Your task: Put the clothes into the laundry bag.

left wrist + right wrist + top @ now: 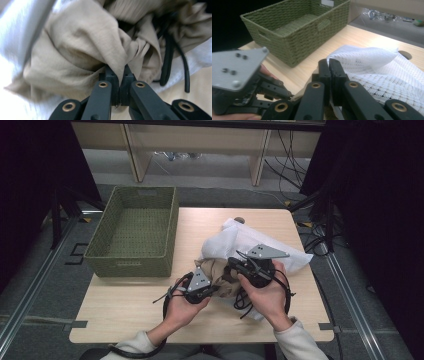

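A white mesh bag (250, 237) lies on the wooden table (125, 305) with a crumpled beige cloth (216, 270) at its near end. My left gripper (216, 289) is shut on a fold of the beige cloth (82, 45), and the jaws (118, 68) pinch it tightly. My right gripper (231, 265) is just beside it. Its jaws (329, 62) are shut on the edge of the mesh bag (372, 65), which tents up toward the tips. The left gripper's grey plate (234, 67) sits close on the left in the right gripper view.
An olive woven basket (132, 262) stands at the table's left, its inside (294, 22) bare. A black cable (172, 57) loops across the cloth. A round hole (405, 55) sits in the tabletop beyond the bag. Bare wood lies in front of the basket.
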